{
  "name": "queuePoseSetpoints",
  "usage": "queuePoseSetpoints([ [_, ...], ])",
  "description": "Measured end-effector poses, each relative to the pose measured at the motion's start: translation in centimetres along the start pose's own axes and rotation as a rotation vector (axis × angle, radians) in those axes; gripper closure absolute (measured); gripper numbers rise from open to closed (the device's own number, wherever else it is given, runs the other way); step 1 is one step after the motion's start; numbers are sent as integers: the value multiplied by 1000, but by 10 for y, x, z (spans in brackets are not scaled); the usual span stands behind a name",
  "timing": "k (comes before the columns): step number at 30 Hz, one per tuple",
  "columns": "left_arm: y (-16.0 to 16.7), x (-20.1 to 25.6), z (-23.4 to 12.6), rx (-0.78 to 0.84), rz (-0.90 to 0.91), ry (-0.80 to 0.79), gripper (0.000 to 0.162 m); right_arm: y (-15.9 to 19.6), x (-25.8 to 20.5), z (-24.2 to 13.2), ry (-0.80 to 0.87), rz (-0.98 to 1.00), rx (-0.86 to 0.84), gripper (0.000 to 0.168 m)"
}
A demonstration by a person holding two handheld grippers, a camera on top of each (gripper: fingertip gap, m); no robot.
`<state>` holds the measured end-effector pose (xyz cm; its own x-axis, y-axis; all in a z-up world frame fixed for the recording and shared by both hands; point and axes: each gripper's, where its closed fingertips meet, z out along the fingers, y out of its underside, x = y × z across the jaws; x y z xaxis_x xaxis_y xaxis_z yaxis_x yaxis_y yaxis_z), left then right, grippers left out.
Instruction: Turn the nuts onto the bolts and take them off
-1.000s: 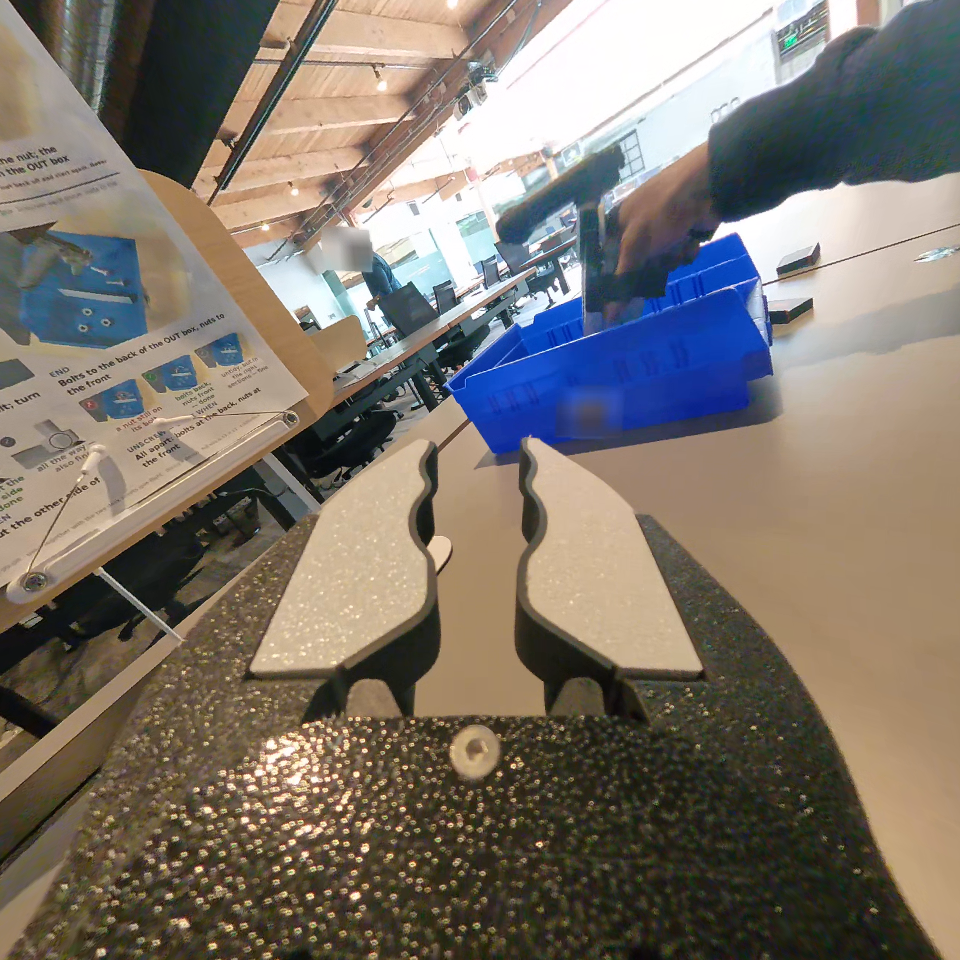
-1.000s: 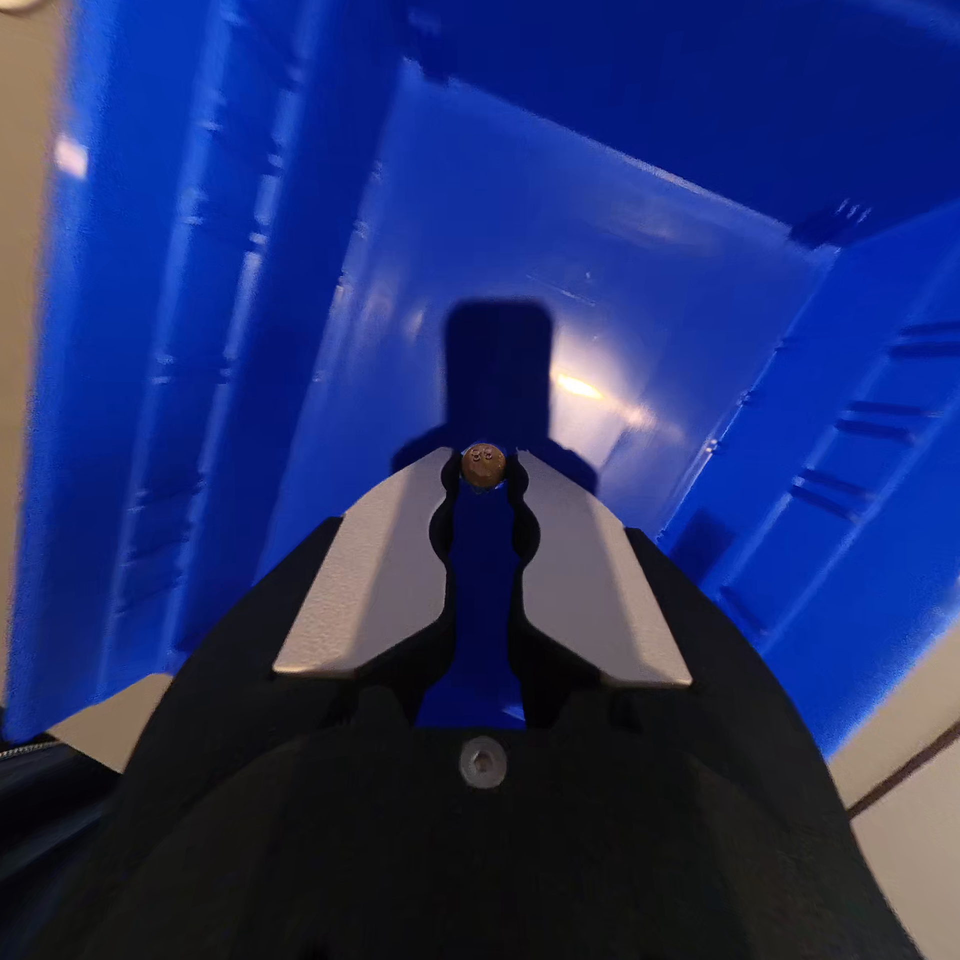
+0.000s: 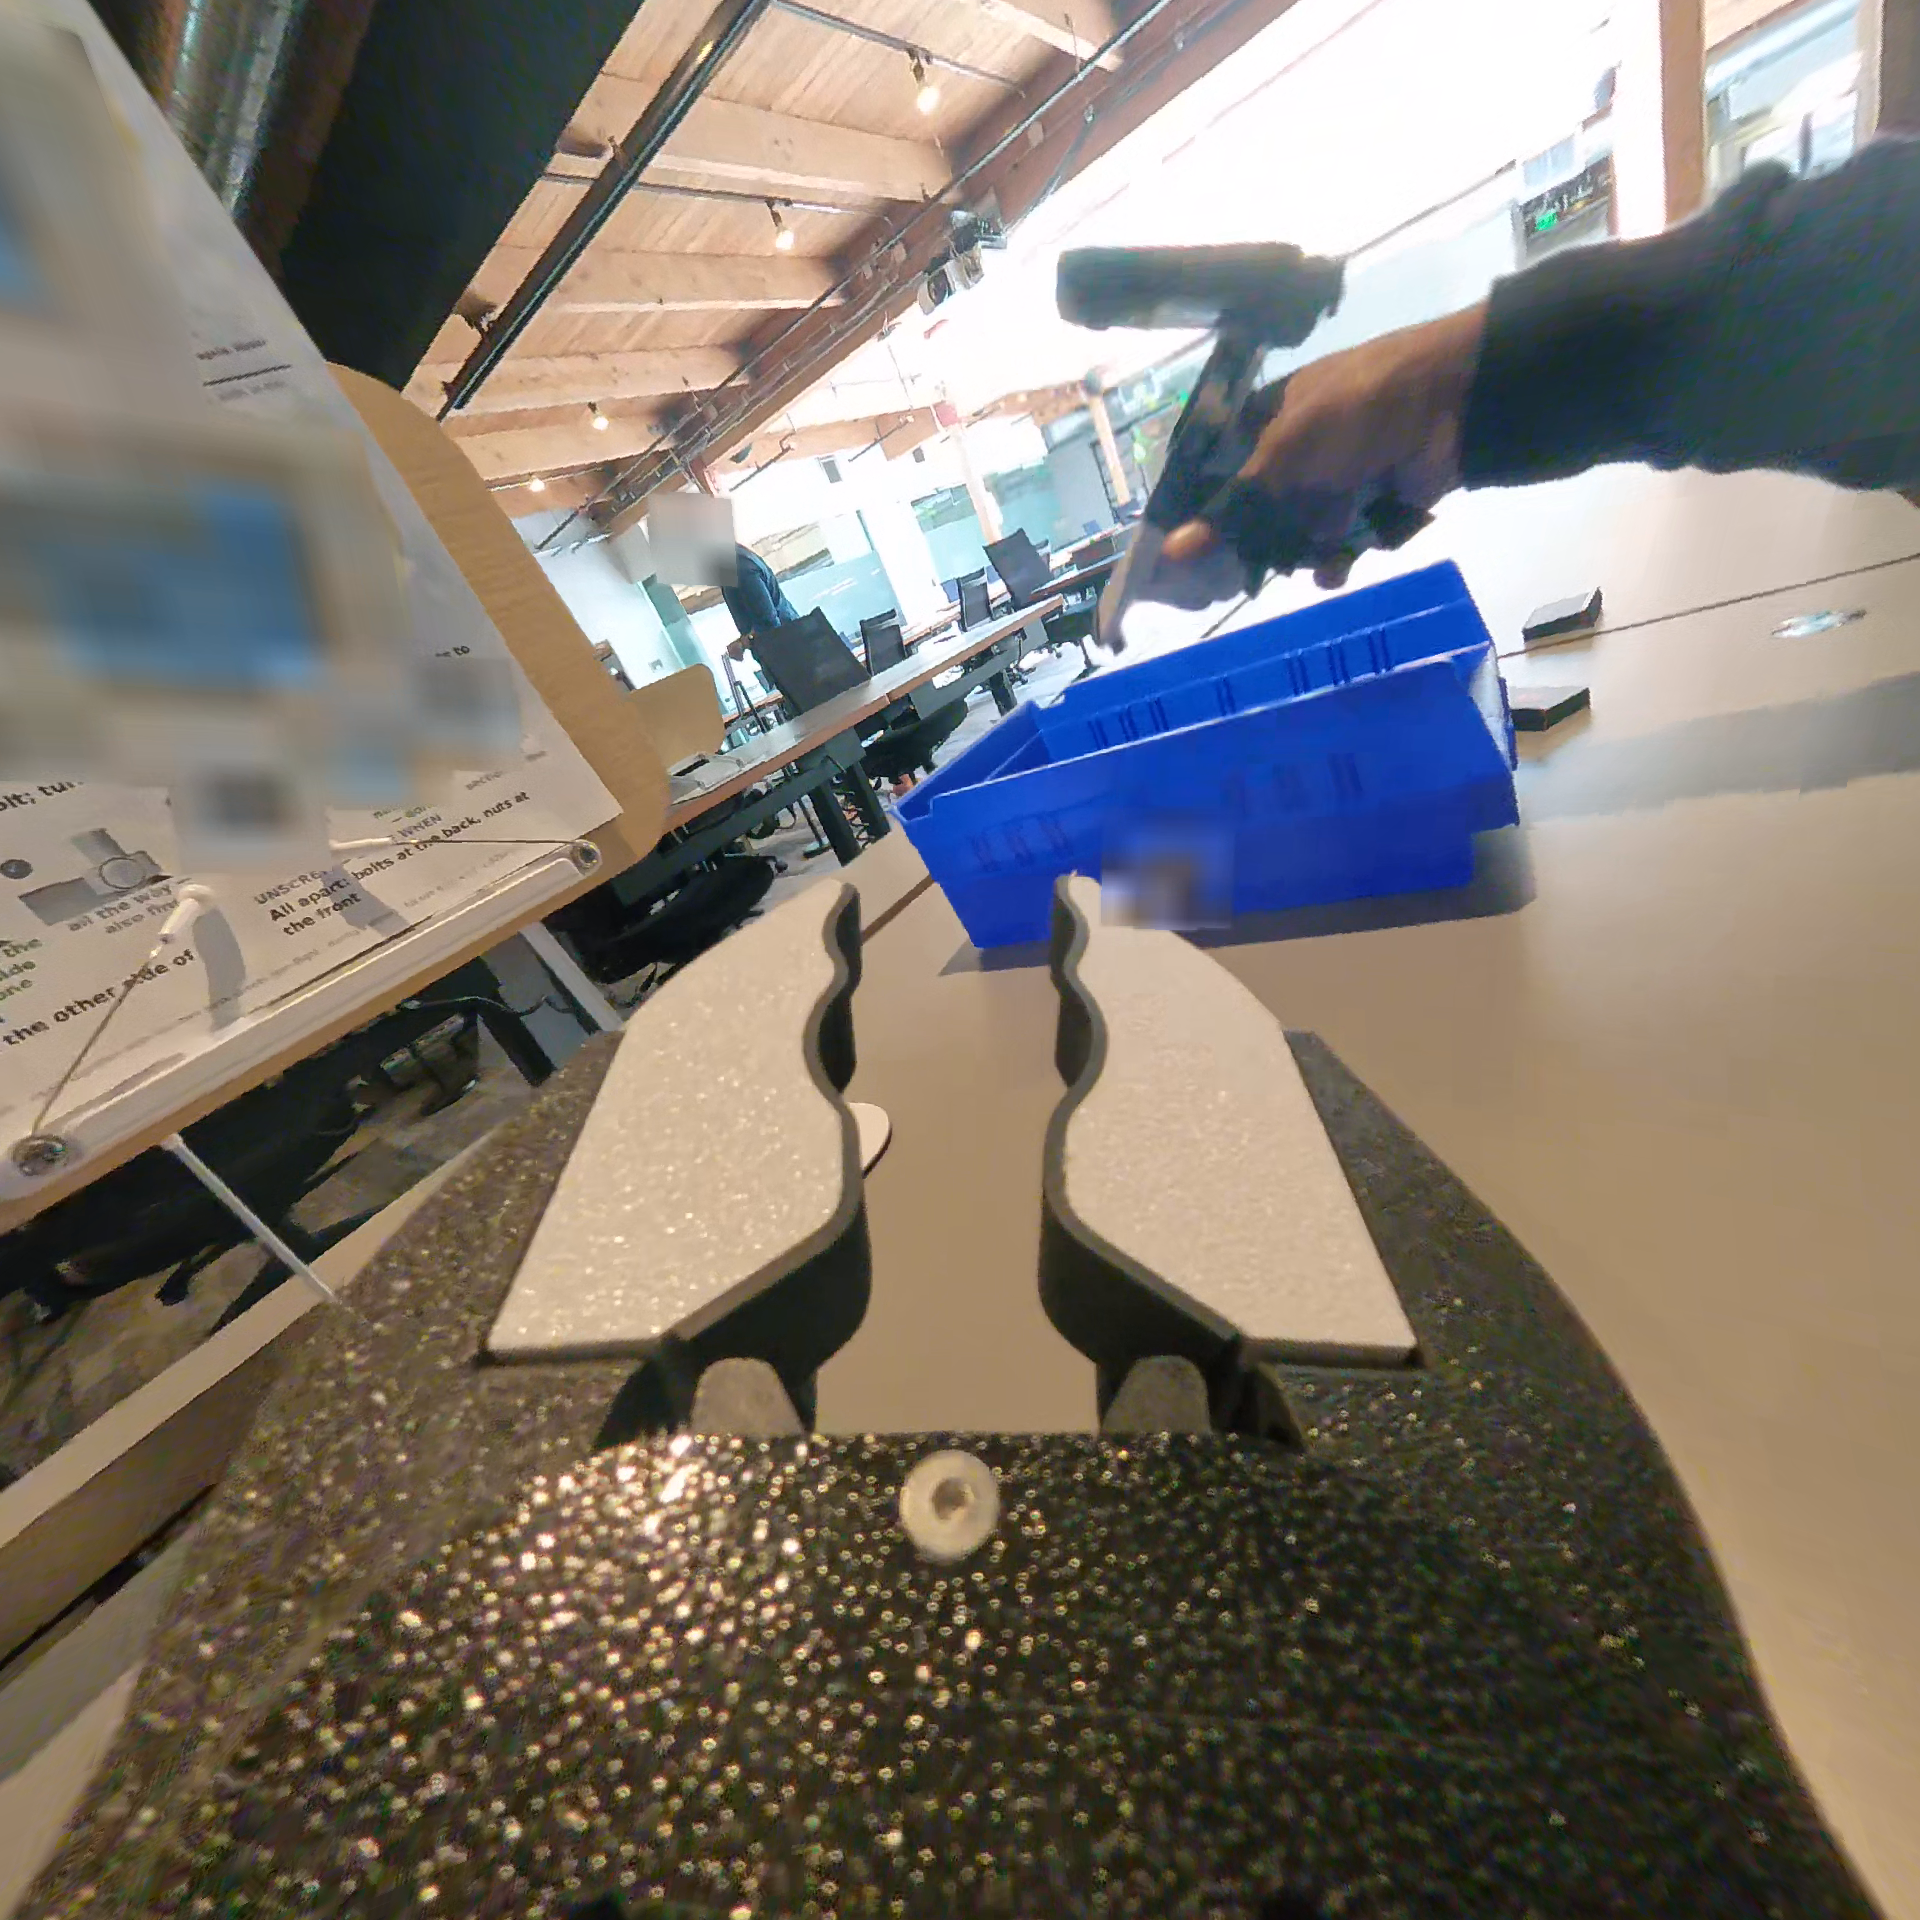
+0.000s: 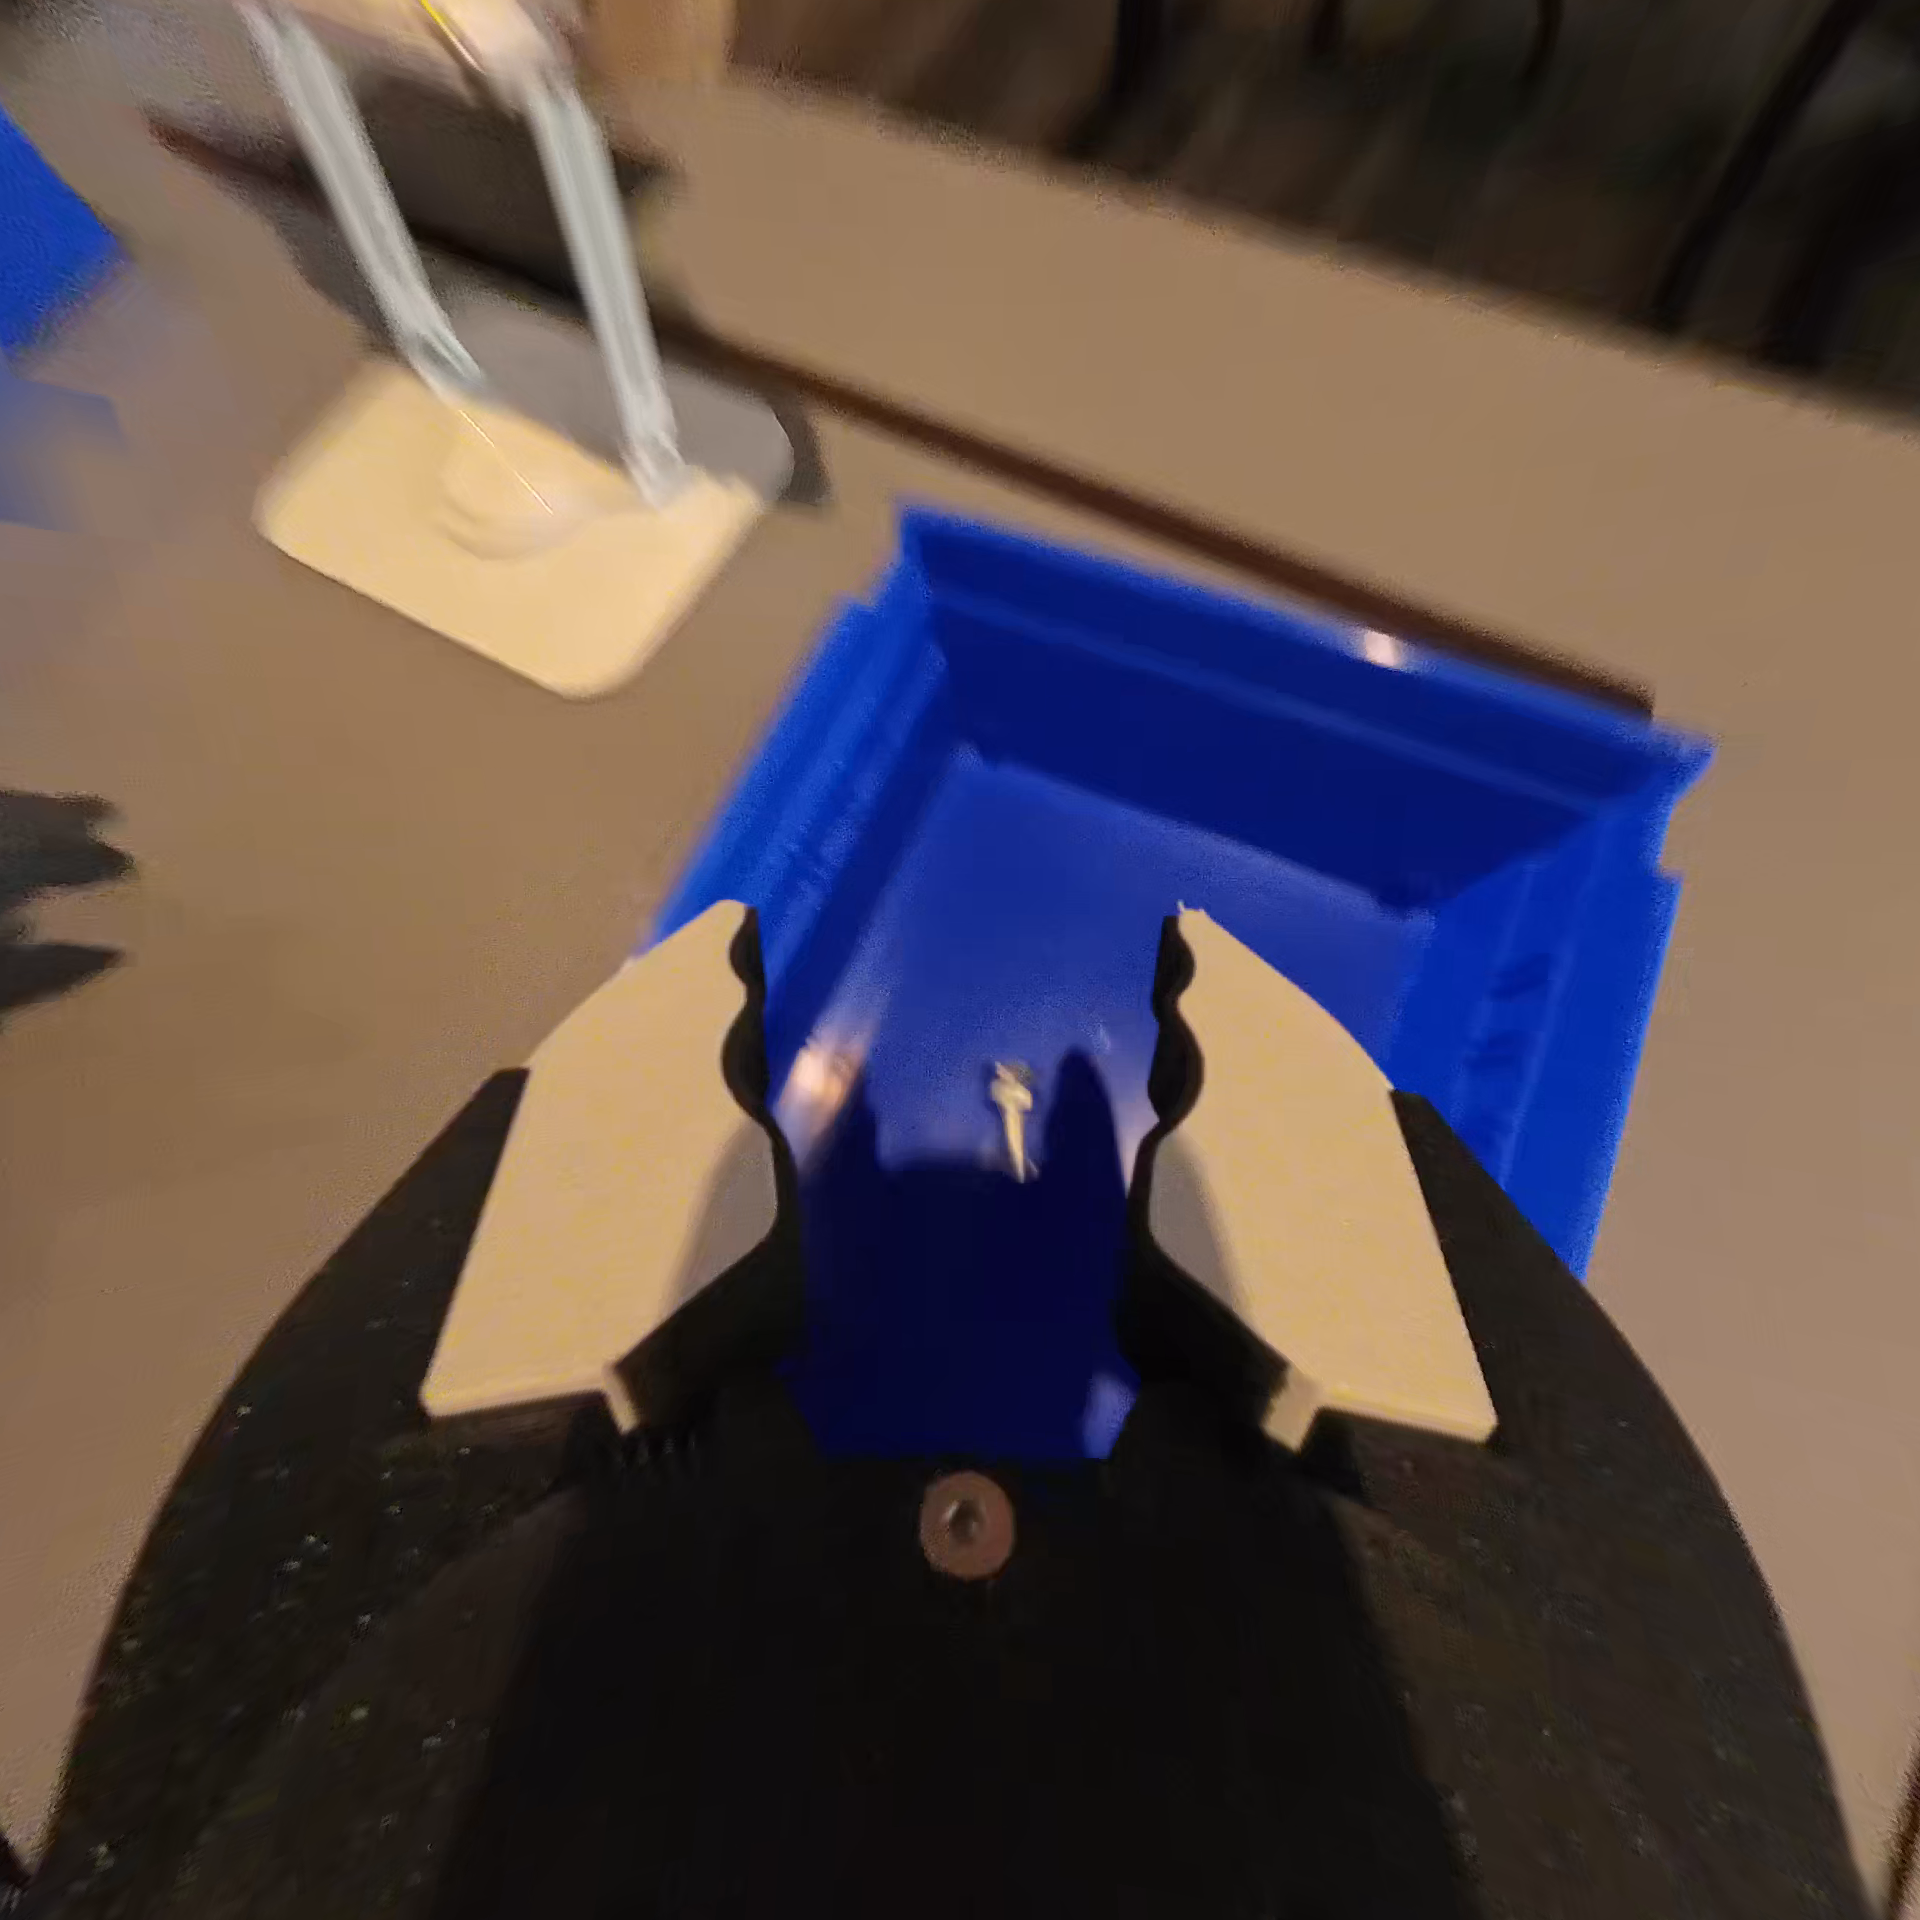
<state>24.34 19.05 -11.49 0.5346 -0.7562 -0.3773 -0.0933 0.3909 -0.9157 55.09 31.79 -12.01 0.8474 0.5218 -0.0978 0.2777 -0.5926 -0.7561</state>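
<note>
Lying loose in blue bin (image 4: 1538, 1049), bolt (image 4: 1013, 1117); label (image 3: 1164, 891) blurred.

Small pale metal bolt (image 4: 1013, 1117), blurred, lying loose on floor of open blue plastic bin (image 4: 1538, 997), near the bin's nearer end. Shank slanted, head end farther off. Nut cannot be made out.

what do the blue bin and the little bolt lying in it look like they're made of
Open-topped blue bin: looks like moulded plastic, fairly glossy, judging by its ribbed walls, uniform colour and bright reflections on the floor. Small pale bolt on the bin floor: probably metal, since it glints silvery, though motion blur leaves its finish unclear.
</note>
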Motion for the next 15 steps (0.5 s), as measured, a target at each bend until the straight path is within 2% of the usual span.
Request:
queuePoseSetpoints([
  [1, -1, -1, 0, 7, -21, 1, 124, -16, -14, -15, -20, -23, 101, 92],
  [5, -6, -8, -1, 23, -88, -8, 112, -65, -79, -76, -69, -154, 458, 68],
  [8, -14, -13, -4, 52, -123, -22, 108, -80, -129, -104, -92, -206, 651, 60],
  [12, -25, -23, -15, 49, -182, -41, 107, -82, -186, -102, -188, -187, 729, 52],
  [15, -31, -35, -42, 29, -190, -98, 110, -71, -235, -78, -323, -183, 704, 64],
])
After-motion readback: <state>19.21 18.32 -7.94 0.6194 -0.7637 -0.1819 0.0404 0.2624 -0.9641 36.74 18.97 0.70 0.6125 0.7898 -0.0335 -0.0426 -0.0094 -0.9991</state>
